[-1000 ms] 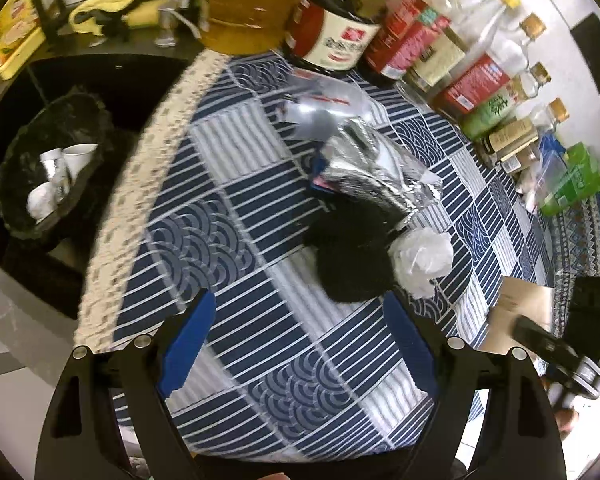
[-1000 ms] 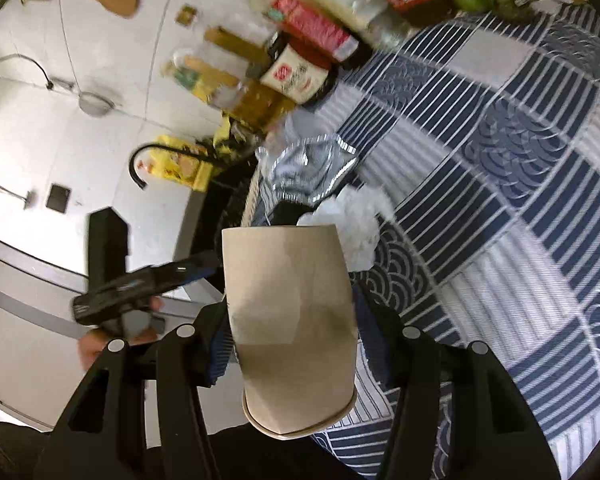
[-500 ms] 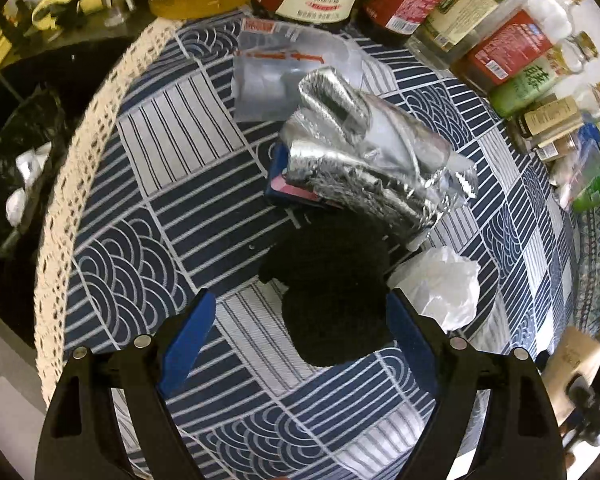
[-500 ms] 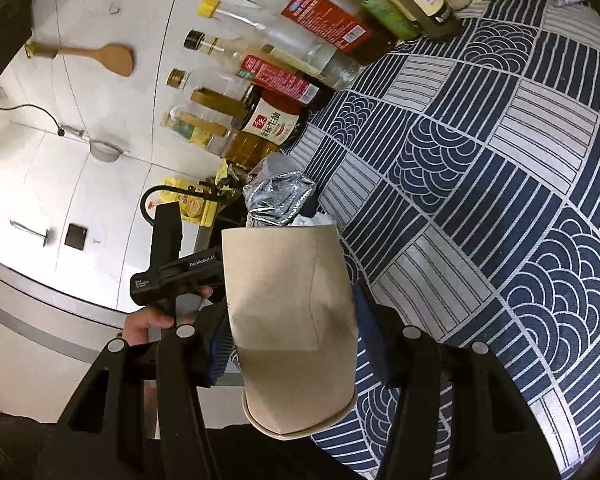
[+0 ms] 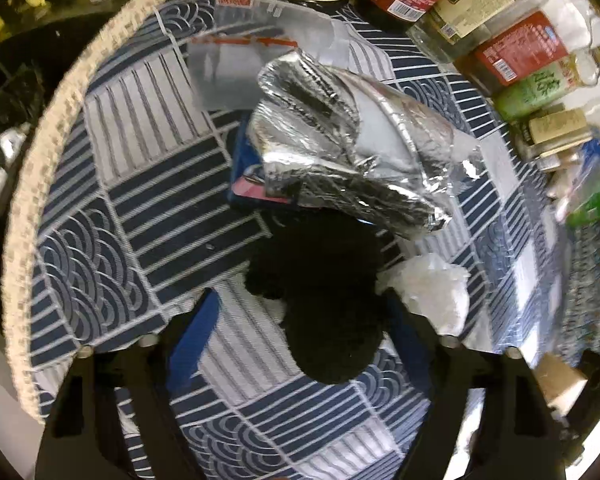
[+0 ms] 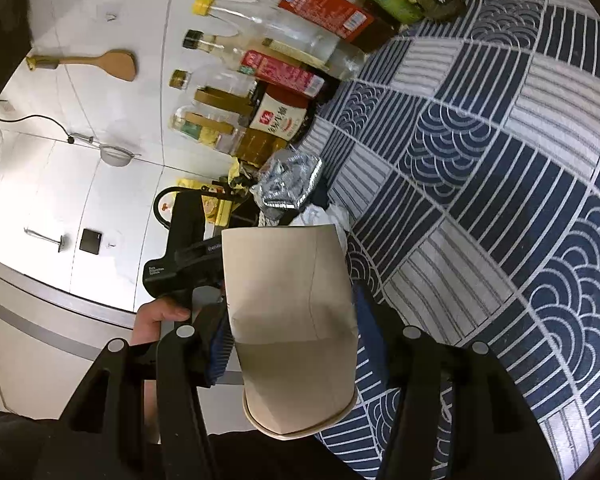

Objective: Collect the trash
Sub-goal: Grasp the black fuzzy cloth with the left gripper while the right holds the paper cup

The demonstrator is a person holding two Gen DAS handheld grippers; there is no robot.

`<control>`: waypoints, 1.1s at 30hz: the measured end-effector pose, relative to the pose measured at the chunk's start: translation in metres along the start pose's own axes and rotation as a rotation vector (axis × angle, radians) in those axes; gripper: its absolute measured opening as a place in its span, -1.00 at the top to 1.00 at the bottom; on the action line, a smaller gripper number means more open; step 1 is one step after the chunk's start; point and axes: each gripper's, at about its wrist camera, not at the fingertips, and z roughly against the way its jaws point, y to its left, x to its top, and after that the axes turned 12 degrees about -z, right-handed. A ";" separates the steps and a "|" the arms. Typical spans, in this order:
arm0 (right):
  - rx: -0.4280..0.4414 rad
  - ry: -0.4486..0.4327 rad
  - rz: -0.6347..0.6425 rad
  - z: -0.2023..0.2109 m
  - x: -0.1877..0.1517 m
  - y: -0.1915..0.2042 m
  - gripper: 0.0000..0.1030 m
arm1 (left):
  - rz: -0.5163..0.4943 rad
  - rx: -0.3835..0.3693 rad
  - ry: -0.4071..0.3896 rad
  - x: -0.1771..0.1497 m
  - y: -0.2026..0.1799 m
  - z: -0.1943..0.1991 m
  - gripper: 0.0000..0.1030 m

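- The left tongs (image 5: pixel 300 320) point down at the worktop (image 5: pixel 148 128); the jaws are closing either side of a black fuzzy lump (image 5: pixel 324 300) without pressing it.
- Crumpled foil (image 5: pixel 352 156) lies just beyond the lump, and white crumpled paper (image 5: pixel 432 292) is just beside it.
- The right tongs (image 6: pixel 292 320) grip a brown paper cup (image 6: pixel 292 308) above the worktop edge.
- Bottles (image 5: pixel 512 52) line the far side.
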 end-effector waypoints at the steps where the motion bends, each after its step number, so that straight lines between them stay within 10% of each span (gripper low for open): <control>1: -0.010 0.001 0.007 -0.001 -0.001 0.002 -0.07 | 0.007 -0.026 0.000 0.000 0.000 -0.001 -0.29; 5: -0.015 0.012 0.005 -0.005 -0.004 0.009 -0.07 | -0.010 -0.083 -0.016 0.003 -0.007 0.000 0.14; 33: -0.156 0.105 0.154 -0.058 -0.005 0.070 -0.07 | -0.127 0.017 -0.198 -0.055 -0.002 0.102 0.16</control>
